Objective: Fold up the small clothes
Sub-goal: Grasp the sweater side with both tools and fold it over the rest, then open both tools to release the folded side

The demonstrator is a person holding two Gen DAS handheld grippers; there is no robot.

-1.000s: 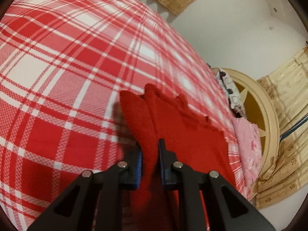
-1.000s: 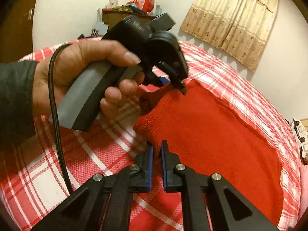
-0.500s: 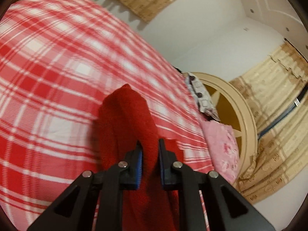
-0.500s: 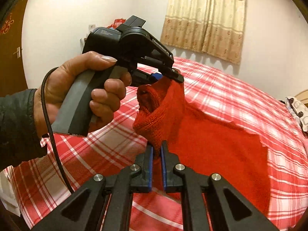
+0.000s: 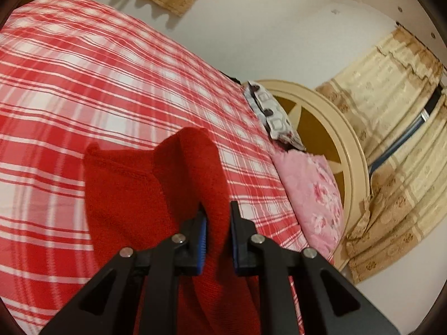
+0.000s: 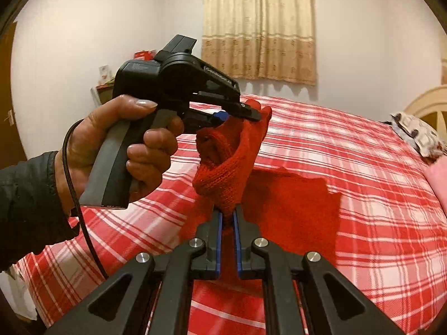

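Note:
A red knitted garment (image 6: 293,203) lies partly on the red-and-white plaid bed (image 6: 349,145), its near edge lifted off the cover. My right gripper (image 6: 227,212) is shut on a bunched corner of the knit. In the right wrist view a hand holds my left gripper (image 6: 245,111) higher up, shut on another corner of the same edge. From the left wrist view, the left gripper (image 5: 218,215) pinches a red fold, and the rest of the garment (image 5: 125,189) drapes down to the bed (image 5: 83,83).
A cream round headboard (image 5: 343,145) stands at the bed's far end, with a patterned pillow (image 5: 271,111) and a pink floral pillow (image 5: 315,192) against it. Beige curtains (image 6: 259,28) hang on the wall. A cable (image 6: 81,209) trails from the left gripper's handle.
Both grippers have risen and travelled along the bed with the red garment's edge. More of the knit now hangs off the cover, and the headboard end has come closer.

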